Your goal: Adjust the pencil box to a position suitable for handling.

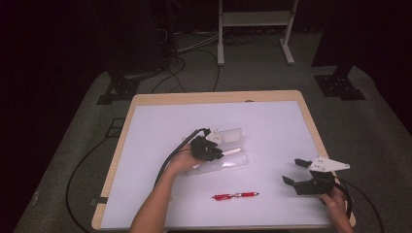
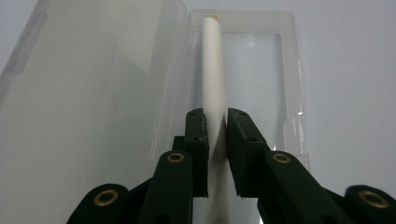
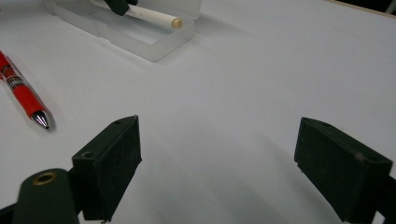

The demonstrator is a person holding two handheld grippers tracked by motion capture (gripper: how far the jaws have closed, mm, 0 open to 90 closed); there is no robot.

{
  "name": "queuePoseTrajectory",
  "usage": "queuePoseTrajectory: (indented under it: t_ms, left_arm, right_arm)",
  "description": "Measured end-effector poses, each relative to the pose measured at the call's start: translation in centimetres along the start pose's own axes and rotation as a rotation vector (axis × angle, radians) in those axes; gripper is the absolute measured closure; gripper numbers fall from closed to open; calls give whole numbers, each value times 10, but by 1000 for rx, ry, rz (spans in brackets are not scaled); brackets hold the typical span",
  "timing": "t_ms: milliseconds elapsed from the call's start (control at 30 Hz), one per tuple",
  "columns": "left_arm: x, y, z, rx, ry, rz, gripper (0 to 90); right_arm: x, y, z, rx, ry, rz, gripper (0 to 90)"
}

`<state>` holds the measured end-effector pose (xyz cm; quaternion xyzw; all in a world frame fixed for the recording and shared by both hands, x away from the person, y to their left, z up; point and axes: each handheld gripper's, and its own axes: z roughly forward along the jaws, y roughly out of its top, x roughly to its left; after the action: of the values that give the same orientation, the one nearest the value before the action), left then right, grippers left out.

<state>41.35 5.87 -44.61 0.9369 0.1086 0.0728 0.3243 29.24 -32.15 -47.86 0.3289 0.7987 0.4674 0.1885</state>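
Observation:
A clear plastic pencil case (image 1: 228, 160) lies open in the middle of the white table, its lid (image 2: 93, 79) standing up. My left gripper (image 1: 206, 148) is shut on a white pen (image 2: 212, 70) with a yellowish tip, holding it over the case's tray (image 2: 261, 79). The same white pen (image 3: 156, 16) and the case (image 3: 140, 39) lie at the top left of the right gripper view. A red pen (image 1: 235, 195) lies on the table near the front, its silver tip (image 3: 41, 120) pointing right. My right gripper (image 1: 295, 171) rests at the right with its jaws wide apart and nothing between them.
The white mat (image 1: 272, 121) covers a wooden table (image 1: 218, 97). Black cables trail from both grippers off the table's front. A white metal stand (image 1: 255, 29) and dark tripod feet (image 1: 121, 90) stand on the grey floor behind the table.

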Motion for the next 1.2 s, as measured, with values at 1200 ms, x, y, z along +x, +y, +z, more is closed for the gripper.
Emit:
queuePoseTrajectory:
  t_ms: [1200]
  left_arm:
    - [-2, 2, -5, -12, 14, -2, 743]
  right_arm:
    - [0, 0, 0, 1, 2, -1, 138]
